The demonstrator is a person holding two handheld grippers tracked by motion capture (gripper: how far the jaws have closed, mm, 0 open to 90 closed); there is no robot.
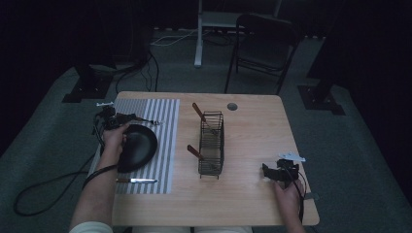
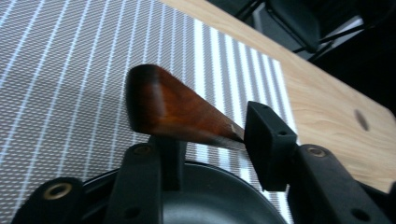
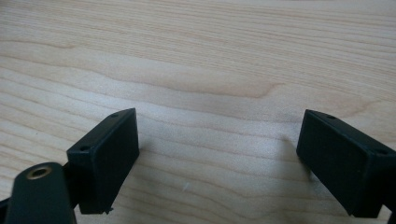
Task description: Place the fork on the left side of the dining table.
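1. The left claw (image 2: 205, 140) brackets a wooden-handled utensil (image 2: 175, 109) over the striped placemat (image 2: 70, 70), beside the black plate (image 1: 138, 145); whether its pads press is unclear.
2. Step: likely releasing the utensil.
3. Next: lift clear.
4. The right claw (image 3: 217, 158) rests open on the counter (image 3: 210, 56).

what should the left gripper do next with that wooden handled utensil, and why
Probably open a little wider and back off. The wooden handle sits between the left gripper jaws just above the striped placemat, beside the black plate, so it looks ready to be left there.
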